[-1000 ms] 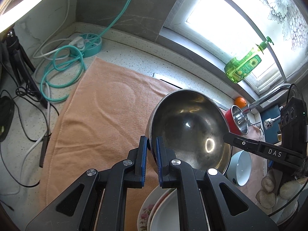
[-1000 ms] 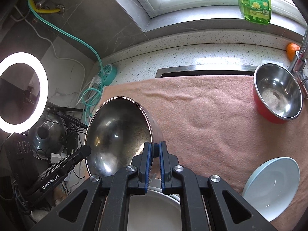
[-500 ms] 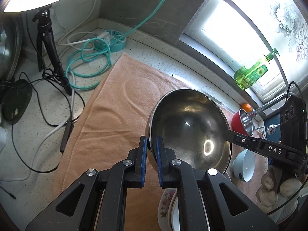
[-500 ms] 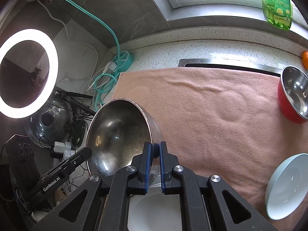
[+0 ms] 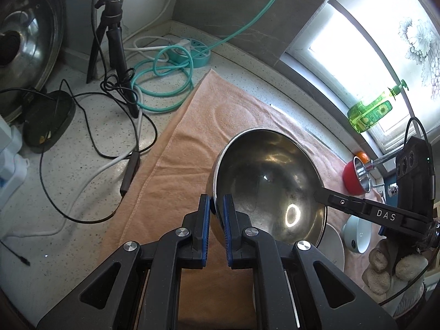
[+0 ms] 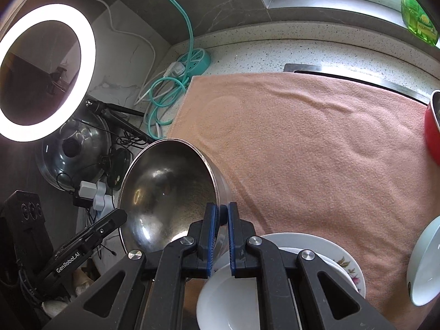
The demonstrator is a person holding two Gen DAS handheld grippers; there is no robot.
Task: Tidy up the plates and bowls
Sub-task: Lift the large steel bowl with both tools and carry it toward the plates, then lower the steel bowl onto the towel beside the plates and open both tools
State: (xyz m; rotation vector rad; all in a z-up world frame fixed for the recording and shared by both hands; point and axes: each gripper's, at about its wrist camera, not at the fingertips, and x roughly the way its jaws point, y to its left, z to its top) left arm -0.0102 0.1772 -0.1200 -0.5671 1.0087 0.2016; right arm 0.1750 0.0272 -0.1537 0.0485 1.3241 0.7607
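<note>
A large steel bowl [image 5: 269, 184] [image 6: 167, 192] hangs above the peach towel [image 5: 220, 137] [image 6: 316, 143], carried by both grippers. My left gripper [image 5: 216, 206] is shut on its near rim; my right gripper [image 6: 222, 214] is shut on the opposite rim. The right gripper's finger also shows across the bowl in the left wrist view. Below the bowl lie stacked plates: a floral plate [image 6: 343, 264] with a white dish [image 6: 228, 297] on top. A pale blue bowl [image 5: 357, 236] [image 6: 426, 261] and a red steel-lined bowl [image 5: 354, 176] [image 6: 433, 126] rest on the towel to the right.
Teal cable and power strip [image 5: 189, 52] lie at the back left corner. A black tripod [image 5: 115, 41], ring light [image 6: 44, 71], pan lid [image 5: 24, 46] and loose wires crowd the left counter. A green soap bottle [image 5: 371, 112] stands on the window sill. An orange [image 5: 361, 156] sits by the tap.
Both grippers carried the steel bowl leftward over the towel; the tripod, lid and ring light came into view, while the red bowl slid toward the right edge.
</note>
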